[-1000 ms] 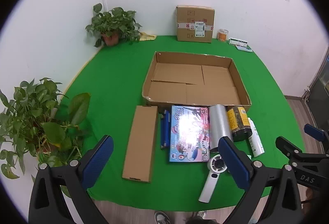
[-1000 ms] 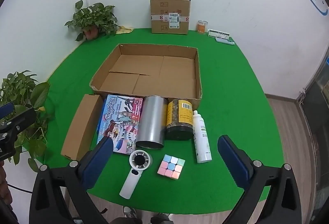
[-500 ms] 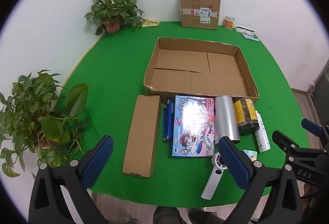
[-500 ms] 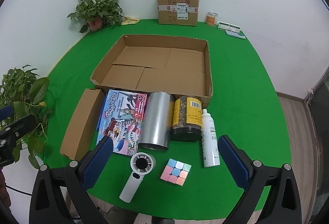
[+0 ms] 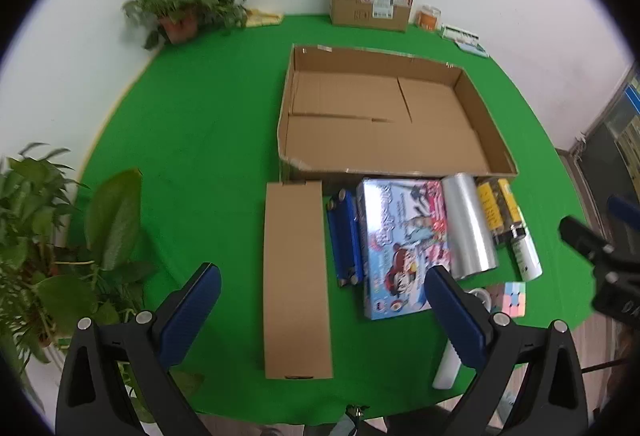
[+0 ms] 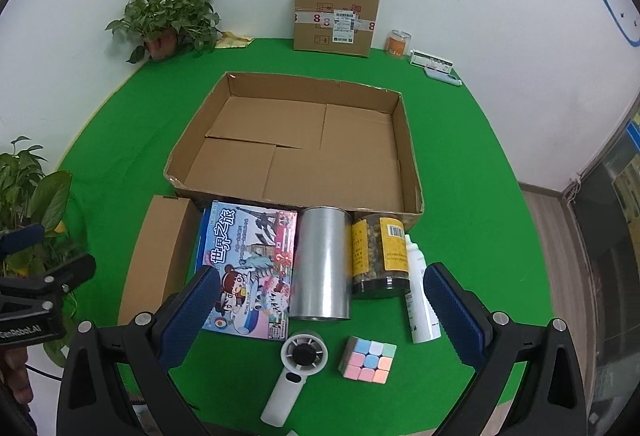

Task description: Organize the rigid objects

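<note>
We see both tongs spread wide and holding nothing: the left tongs [image 5: 322, 310] hang over the near end of a long closed carton [image 5: 296, 276], the right tongs [image 6: 322, 310] over a white handheld fan [image 6: 294, 372] and a pastel puzzle cube [image 6: 369, 359], touching neither.

On the green worktop [image 6: 472, 195], nearest the right camera, one fan lies at 6 o'clock with one cube just beside it at 5. Beyond them runs a row, side by side: one long carton at 9 o'clock, one colourful game box [image 6: 250, 268] printed with cartoon figures, one silver can [image 6: 322, 262] on its side, one dark jar [image 6: 380, 256] with a yellow label, and one white spray bottle [image 6: 418, 300] at 3 o'clock. From the left camera we also count one blue flat object [image 5: 345, 236] between carton and game box.

Past the row, at 12 o'clock, sits one large open cardboard box [image 6: 410, 159], its floor bare. Farther still, one taped parcel [image 6: 336, 17] stands against the wall, one potted plant [image 6: 168, 19] at 10 o'clock.
</note>
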### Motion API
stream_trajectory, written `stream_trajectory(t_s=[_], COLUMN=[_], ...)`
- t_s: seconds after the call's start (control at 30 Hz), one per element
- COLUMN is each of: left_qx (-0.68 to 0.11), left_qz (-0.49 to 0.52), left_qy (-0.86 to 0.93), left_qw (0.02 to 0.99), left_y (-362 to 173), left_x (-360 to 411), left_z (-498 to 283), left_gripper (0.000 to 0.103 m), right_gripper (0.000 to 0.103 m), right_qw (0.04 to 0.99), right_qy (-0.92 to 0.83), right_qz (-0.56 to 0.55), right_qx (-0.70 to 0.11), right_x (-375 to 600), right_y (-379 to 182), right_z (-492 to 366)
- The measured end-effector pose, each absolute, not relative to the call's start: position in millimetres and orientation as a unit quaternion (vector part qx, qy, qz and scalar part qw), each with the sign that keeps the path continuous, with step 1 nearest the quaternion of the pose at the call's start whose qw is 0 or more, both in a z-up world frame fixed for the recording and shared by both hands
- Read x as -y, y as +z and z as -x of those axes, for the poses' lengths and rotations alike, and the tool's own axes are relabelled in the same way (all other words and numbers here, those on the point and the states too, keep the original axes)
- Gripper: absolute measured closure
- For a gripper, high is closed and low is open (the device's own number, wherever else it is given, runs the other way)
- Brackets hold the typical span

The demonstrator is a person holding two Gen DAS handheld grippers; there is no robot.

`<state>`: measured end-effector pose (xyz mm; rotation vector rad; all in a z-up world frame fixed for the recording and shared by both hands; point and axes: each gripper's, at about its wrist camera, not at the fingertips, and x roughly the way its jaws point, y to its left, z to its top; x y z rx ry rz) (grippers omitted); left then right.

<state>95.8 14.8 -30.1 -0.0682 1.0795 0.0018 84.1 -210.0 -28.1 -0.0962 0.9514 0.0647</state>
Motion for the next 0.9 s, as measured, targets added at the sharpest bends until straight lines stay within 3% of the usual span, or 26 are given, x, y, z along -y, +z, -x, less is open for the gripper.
stream_trajectory(t_s=[0.4,0.53,0.67,0.8,0.9], left_qx=[-0.642,-0.670,-0.668,-0.659,-0.661], left_qz=[0.070,0.095,0.148,0.205,0.190], left_qy=[-0.022,-0.014,-0.029,-0.071,-0.076], left_qw=[0.763,0.736,0.729,0.721,0.722], left_y=[-159.3,-192.0,-203.4,-204.7,-198.9], left_x=[-62.4,-75.8,-92.0,-100.1,-100.2], left_z=[-86.9,-76.9,-67.1,-59.4,-55.6], left_gripper=[0.003,0.018,0.023,0.053,0.056], right_gripper=[0.001,0.001,0.001,0.001,0.001], right_qw=[0.863,0.855,0.845,0.832,0.824], right_qy=[0.043,0.058,0.081,0.092,0.105], right_qz=[0.056,0.064,0.069,0.052,0.030], right_qx=[-0.499,-0.511,-0.524,-0.545,-0.556], right_x=[154.8,133.7,109.9,93.9,86.1], right_y=[-43.6,-53.4,-65.9,-81.1,-89.1], right_z=[-86.1,-90.5,-91.6,-94.1,-97.9])
